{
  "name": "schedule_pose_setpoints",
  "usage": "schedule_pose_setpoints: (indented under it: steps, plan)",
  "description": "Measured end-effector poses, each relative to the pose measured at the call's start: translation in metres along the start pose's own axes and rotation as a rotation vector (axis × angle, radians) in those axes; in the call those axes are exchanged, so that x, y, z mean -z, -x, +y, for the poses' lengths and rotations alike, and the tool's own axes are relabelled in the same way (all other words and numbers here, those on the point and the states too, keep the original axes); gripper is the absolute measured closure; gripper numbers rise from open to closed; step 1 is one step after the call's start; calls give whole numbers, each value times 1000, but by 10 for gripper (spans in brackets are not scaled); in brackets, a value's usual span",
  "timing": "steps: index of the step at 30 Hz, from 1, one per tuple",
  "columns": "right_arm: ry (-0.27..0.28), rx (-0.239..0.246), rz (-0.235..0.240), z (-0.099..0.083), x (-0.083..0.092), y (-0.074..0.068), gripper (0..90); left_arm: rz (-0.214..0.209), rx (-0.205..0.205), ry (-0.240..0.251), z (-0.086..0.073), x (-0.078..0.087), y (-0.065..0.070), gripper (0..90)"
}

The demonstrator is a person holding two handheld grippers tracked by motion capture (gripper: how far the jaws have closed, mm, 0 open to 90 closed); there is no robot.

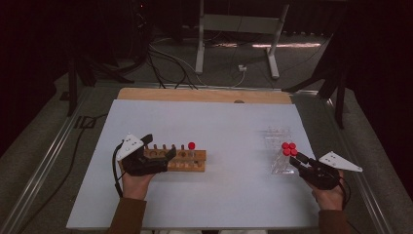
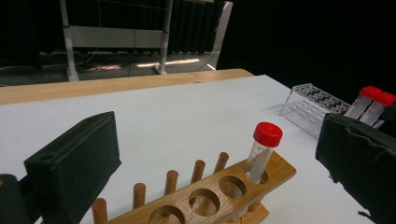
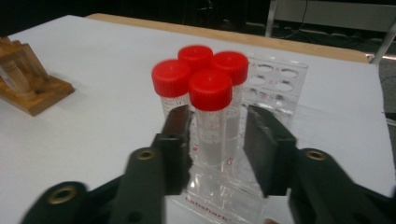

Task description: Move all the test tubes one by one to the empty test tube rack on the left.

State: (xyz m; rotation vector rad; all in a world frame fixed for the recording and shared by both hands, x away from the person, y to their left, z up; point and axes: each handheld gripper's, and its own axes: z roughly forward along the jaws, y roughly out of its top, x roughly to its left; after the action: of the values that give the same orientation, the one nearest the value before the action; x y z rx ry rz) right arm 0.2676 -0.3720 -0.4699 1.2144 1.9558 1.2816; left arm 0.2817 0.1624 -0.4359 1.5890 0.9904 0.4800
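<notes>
The nearest tube (image 3: 211, 116) in the clear rack (image 3: 275, 79), at four o'clock on the table (image 1: 195, 122), is bracketed, not visibly pinched, by the right gripper (image 3: 217, 140). The left gripper (image 1: 156, 155) is spread wide around the wooden rack (image 1: 192, 163).

5 red-capped tubes (image 3: 210, 116), 1 wooden rack (image 1: 187, 162), 1 clear rack (image 3: 275, 84).

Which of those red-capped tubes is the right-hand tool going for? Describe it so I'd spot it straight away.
Look at the clear plastic rack on the right side of the white table. Four red-capped tubes stand clustered at its near end. The one meant is the nearest tube, standing between the two black jaws of the right tool; its three neighbours stand behind or beside it, outside the jaws.
</notes>
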Motion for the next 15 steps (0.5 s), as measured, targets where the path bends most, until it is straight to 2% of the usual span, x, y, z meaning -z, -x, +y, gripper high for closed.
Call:
schedule_pose_setpoints:
  steps: [6,15]
  plan:
    - [-7,16,-6,-1,-7,-2,727,3,1,3,0,0,0,6]
    - [-12,35,-27,-3,-11,-5,738,7,4,1,0,0,-1,6]
